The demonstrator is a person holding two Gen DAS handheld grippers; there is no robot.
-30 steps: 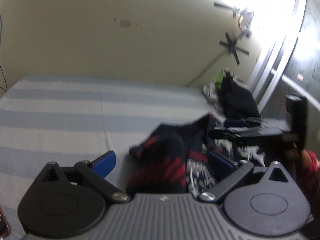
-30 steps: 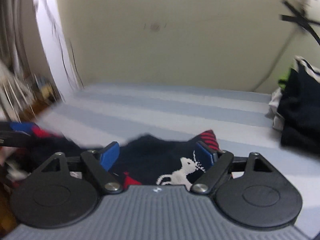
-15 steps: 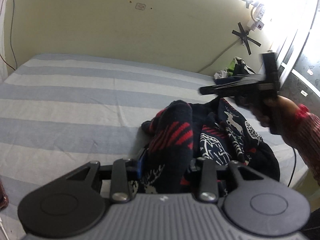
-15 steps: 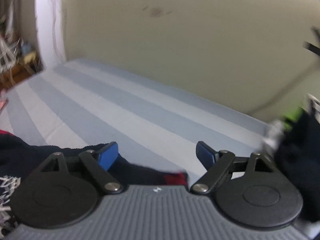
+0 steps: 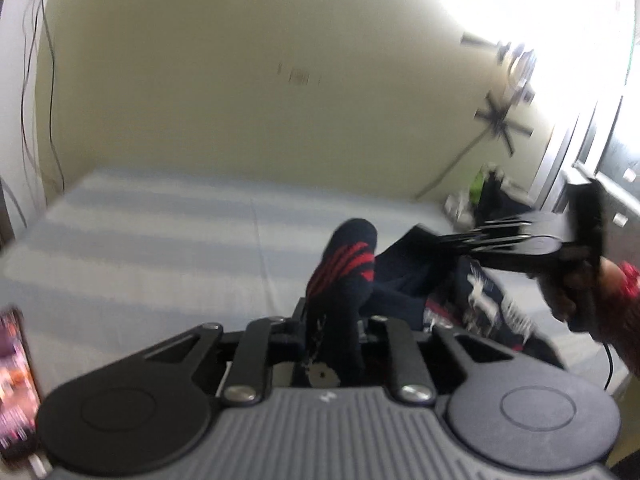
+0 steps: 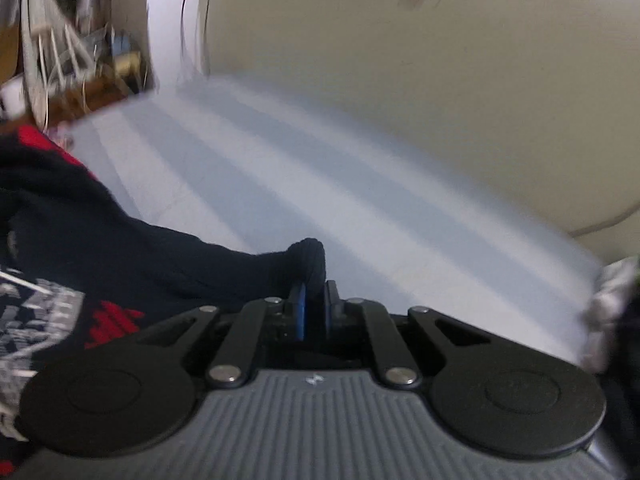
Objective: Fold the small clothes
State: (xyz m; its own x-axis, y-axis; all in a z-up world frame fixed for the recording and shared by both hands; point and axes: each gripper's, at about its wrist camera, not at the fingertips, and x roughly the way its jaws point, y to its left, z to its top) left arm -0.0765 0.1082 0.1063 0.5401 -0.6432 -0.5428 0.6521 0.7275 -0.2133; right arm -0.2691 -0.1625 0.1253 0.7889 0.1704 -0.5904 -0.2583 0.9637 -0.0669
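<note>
A dark navy sweater (image 5: 348, 264) with red stripes and white reindeer patterns lies bunched on the striped bed (image 5: 160, 240). My left gripper (image 5: 334, 320) is closing its jaws on a raised sleeve of it, which stands up between the pads. In the left wrist view my right gripper (image 5: 444, 240), held by a hand in a red sleeve, bites the sweater's edge further right. In the right wrist view that right gripper (image 6: 314, 300) is shut on a dark fold of the sweater (image 6: 120, 248), and the rest of the cloth trails off to the left.
A pile of dark and white clothes (image 5: 492, 200) sits at the bed's far right corner, also seen as the pile (image 6: 612, 312). A phone (image 5: 14, 380) lies at the near left. Cluttered shelves (image 6: 80, 52) stand left of the bed (image 6: 320, 184). Pale wall behind.
Both grippers went from open to clamped on the sweater. The left one took the red-striped sleeve and lifted it. The right one rolled, rose a little and caught a dark fold.
</note>
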